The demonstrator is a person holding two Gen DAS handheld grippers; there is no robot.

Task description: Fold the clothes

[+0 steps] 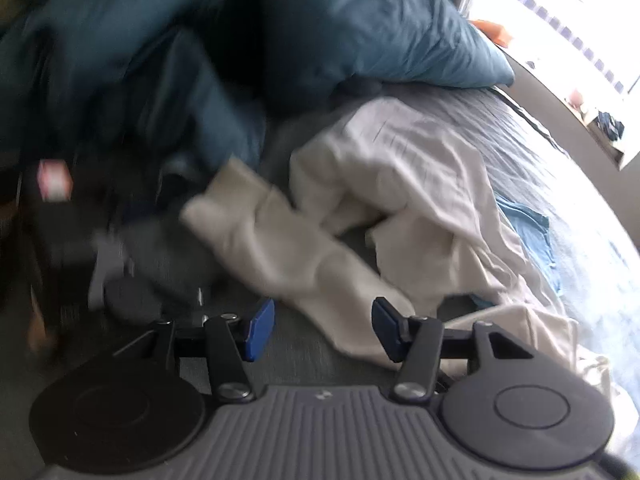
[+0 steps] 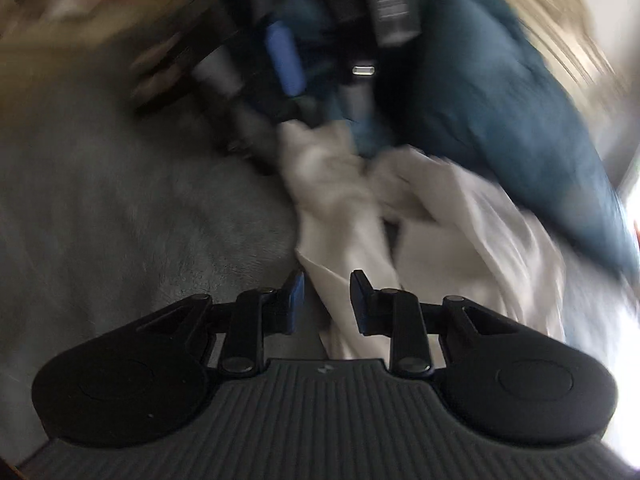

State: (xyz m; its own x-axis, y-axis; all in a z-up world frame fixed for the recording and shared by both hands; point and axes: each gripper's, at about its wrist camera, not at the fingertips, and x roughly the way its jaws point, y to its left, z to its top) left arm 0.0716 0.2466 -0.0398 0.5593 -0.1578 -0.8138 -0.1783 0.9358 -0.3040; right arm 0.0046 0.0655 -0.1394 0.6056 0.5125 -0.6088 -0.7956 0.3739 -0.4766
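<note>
A crumpled cream-white garment [image 1: 400, 184] lies on the grey bed [image 1: 304, 344], one long part [image 1: 288, 248] stretching toward my left gripper [image 1: 323, 330]. That gripper is open, its blue pads either side of the cloth's end, not closed on it. In the blurred right wrist view the same white garment [image 2: 360, 216] runs between the fingers of my right gripper [image 2: 326, 302], which is open. The left gripper [image 2: 288, 60] shows blurred beyond it, with a hand above.
A teal-blue duvet and pillow [image 1: 360, 32] are heaped at the back of the bed. A light blue garment [image 1: 528, 228] lies under the white one on the right. A bright window [image 1: 560, 20] is at the far right. The right gripper [image 1: 120, 264] shows blurred at left.
</note>
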